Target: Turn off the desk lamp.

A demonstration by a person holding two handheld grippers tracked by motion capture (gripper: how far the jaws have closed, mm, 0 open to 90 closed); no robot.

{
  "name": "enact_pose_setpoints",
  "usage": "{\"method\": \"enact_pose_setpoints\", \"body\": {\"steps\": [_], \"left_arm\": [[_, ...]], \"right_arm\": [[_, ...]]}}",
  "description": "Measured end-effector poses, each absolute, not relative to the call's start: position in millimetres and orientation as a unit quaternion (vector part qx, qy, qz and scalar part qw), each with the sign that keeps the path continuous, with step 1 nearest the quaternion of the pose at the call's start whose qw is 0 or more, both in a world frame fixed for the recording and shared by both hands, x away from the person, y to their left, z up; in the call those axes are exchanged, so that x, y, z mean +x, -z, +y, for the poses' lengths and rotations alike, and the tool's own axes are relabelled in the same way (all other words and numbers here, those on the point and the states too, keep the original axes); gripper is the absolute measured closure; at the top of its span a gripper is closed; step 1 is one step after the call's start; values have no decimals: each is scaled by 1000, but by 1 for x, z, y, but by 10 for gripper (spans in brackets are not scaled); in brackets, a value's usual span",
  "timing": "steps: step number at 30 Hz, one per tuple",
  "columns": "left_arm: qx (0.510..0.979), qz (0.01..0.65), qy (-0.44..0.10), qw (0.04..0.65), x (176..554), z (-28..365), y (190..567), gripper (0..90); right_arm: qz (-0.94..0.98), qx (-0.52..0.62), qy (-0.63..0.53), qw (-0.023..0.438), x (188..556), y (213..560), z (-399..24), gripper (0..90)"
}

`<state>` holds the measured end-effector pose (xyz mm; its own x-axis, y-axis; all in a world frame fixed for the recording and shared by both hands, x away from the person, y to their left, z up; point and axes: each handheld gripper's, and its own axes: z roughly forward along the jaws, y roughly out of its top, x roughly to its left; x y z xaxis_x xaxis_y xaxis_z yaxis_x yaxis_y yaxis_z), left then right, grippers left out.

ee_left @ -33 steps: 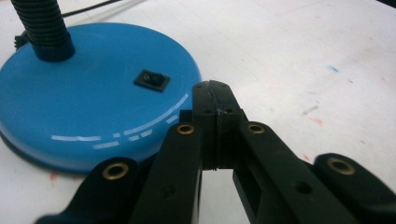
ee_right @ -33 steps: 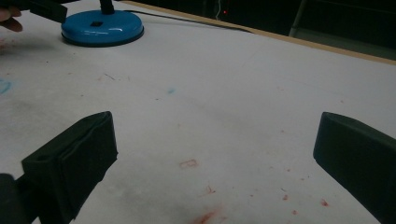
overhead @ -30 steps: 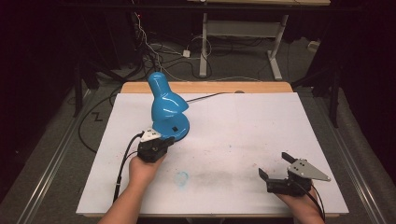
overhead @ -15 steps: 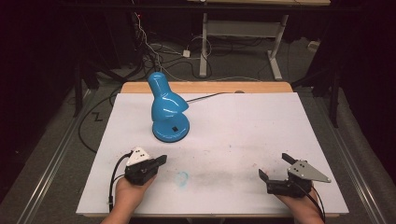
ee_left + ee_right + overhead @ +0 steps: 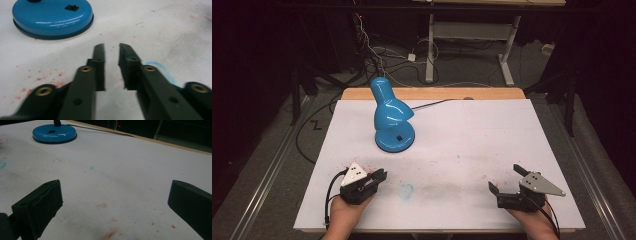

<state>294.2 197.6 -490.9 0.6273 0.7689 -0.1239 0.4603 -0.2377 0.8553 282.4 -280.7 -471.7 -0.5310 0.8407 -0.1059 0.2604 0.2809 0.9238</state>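
Standing toward the upper left of the white worktop (image 5: 512,145) in the high view is a glossy blue desk lamp (image 5: 390,117), its round base (image 5: 395,140) flat on the surface and its head leaning up and away toward the top of the frame. A dark cord (image 5: 434,104) runs from behind it toward the far wooden edge.

Both tools sit low in that frame, well apart from the lamp. The left tool (image 5: 379,176), at lower left, has its jaws drawn near each other with a narrow gap between them and nothing in it. The right tool (image 5: 507,179), at lower right, is spread wide and empty.

The lamp looks rigid, with a smooth shell that would likely be slippery under hard jaws. The base, with a small black switch (image 5: 71,7) on top, probably carries most of the weight, so it may resist tipping but would be awkward to lift by the head. The narrow waist just above the base seems the surest hold; the base rim is likely too broad and shallow. The trailing cord could drag.
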Motion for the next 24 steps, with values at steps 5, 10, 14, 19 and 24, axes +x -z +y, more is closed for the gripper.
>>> {"method": "enact_pose_setpoints", "body": {"steps": [5, 10, 14, 19, 24], "left_arm": [[773, 406, -149, 464, 298, 198, 493, 441], [781, 411, -139, 449, 301, 198, 495, 202], [787, 406, -150, 440, 301, 198, 494, 59], [767, 379, -165, 491, 294, 203, 485, 0], [757, 372, -174, 508, 291, 207, 482, 0]], "right_arm": [[739, 374, -469, 306, 282, 473, -281, 4], [738, 375, -470, 305, 283, 473, -282, 4], [738, 376, -471, 304, 283, 474, -281, 4], [738, 375, -471, 303, 282, 474, -280, 4], [740, 372, -473, 301, 281, 474, -279, 4]]}}
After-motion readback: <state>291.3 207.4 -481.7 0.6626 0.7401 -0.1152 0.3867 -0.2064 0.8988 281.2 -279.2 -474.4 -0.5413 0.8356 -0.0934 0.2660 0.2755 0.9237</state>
